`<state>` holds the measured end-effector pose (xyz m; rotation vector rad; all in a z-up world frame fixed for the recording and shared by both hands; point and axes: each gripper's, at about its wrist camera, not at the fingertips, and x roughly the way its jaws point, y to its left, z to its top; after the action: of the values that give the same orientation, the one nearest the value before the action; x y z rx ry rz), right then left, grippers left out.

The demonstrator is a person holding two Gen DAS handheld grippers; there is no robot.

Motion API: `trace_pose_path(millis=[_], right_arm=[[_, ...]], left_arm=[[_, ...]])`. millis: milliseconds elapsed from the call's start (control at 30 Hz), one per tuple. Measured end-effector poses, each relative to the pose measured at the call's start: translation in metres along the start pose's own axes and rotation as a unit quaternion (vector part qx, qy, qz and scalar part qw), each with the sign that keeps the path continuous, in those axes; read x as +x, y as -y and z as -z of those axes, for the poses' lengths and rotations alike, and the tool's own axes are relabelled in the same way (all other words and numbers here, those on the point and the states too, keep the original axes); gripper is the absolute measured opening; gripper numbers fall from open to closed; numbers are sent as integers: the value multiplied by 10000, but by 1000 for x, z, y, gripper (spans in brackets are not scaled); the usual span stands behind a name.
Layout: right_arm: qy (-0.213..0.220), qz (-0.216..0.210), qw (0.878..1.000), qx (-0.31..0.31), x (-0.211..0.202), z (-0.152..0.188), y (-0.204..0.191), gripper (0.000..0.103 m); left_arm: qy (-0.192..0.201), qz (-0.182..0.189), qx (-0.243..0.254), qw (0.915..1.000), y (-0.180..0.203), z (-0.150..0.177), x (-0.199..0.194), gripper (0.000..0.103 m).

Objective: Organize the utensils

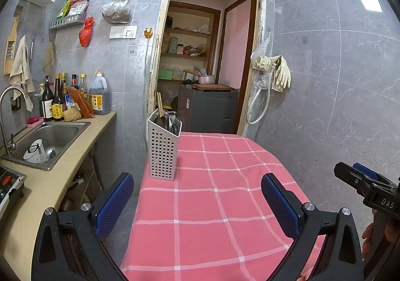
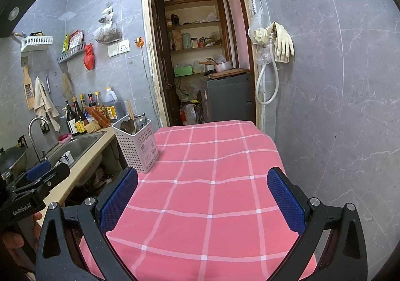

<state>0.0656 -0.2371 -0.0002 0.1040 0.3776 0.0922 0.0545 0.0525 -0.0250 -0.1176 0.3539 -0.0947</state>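
Observation:
A white perforated utensil holder (image 1: 163, 151) stands at the far left corner of the table with the pink checked cloth (image 1: 220, 193). It holds chopsticks (image 1: 159, 105), spoons and forks (image 1: 175, 123). It also shows in the right wrist view (image 2: 137, 146), with chopsticks (image 2: 131, 113) sticking up. My left gripper (image 1: 197, 196) is open and empty, held above the near part of the table. My right gripper (image 2: 202, 193) is open and empty, also above the table. Each gripper shows at the edge of the other's view.
A counter with a steel sink (image 1: 50, 138), a tap (image 1: 10, 95) and sauce bottles (image 1: 57, 100) runs along the left. A white cup (image 1: 35, 152) lies in the sink. An open doorway (image 1: 207, 55) with shelves is behind the table. Tiled wall with gloves (image 1: 277, 73) is at the right.

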Motion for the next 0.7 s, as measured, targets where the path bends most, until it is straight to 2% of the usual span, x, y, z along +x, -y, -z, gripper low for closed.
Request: trace_pose_path(millis=[700], right_arm=[[-13, -3, 10000, 30, 1, 4, 1, 102]], left_arm=[[-20, -5, 5, 10000, -2, 0, 1, 103]])
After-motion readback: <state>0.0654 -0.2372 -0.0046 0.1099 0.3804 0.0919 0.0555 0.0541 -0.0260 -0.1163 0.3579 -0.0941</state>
